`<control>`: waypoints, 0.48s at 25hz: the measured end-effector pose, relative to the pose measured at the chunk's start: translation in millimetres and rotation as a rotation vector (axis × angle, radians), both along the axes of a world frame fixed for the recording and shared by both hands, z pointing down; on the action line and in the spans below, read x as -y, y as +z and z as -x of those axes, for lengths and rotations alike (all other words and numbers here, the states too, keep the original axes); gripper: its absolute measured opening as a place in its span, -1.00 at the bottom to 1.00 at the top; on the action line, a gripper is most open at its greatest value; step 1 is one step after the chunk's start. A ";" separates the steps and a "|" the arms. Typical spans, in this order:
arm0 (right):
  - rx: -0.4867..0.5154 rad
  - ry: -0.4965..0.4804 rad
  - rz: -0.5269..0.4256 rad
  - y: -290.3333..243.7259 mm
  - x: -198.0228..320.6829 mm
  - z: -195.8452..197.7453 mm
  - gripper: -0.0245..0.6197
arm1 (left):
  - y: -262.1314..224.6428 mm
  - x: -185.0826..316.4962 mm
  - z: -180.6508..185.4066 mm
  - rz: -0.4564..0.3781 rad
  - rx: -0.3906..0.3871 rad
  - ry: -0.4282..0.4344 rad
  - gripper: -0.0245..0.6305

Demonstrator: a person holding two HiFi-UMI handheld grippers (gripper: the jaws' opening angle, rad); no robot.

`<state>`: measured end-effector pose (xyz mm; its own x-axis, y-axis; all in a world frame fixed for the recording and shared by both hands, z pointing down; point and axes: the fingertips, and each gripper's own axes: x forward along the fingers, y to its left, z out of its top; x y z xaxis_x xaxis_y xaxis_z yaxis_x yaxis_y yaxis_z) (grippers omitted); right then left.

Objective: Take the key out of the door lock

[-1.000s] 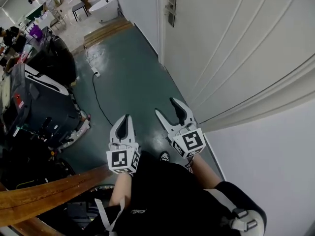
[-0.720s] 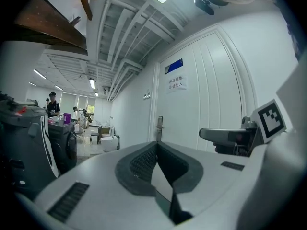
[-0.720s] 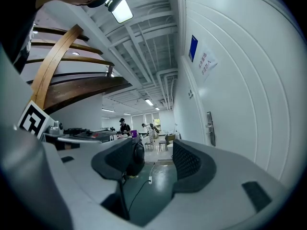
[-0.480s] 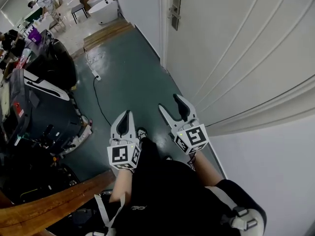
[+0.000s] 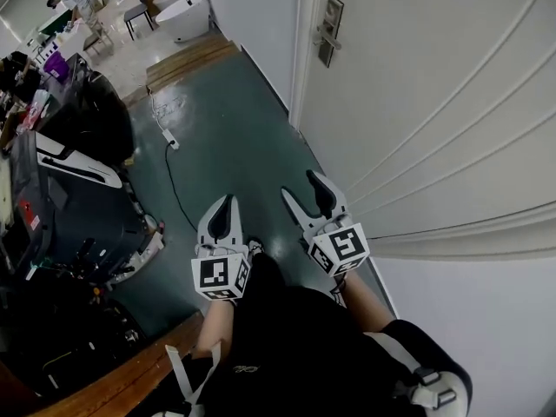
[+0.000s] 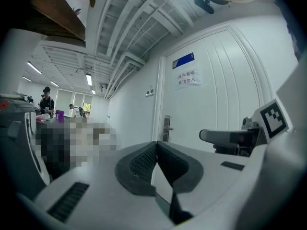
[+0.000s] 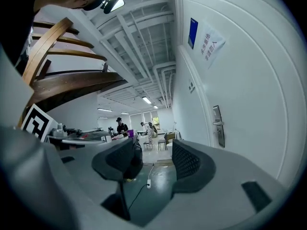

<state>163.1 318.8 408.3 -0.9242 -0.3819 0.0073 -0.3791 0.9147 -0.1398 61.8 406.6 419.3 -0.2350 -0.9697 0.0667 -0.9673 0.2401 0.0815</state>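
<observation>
Head view, door lock: upper centre of the frame, on the white door, well apart from both grippers; key too small to make out
Head view, grippers: left gripper and right gripper side by side at lower centre, over the green floor
Left gripper view: jaws pressed together, empty; door lock at mid-frame, beyond the tips
Right gripper view: jaws spread, nothing between; door lock at the right of the frame

Long white ceiling strip lamps give bright, even light with soft shadows. Both gripper views bulge fisheye-wise, with black vignetted corners.
</observation>
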 end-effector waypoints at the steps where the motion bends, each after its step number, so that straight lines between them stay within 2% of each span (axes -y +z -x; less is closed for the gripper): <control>1: -0.005 -0.002 0.006 2.2 4.3 8.2 -0.10 | 1.7 4.2 8.6 0.004 -0.005 -0.003 -0.85; 12: -0.026 0.028 0.071 13.9 57.5 96.6 -0.11 | 9.6 55.3 94.0 0.047 -0.032 0.033 -0.85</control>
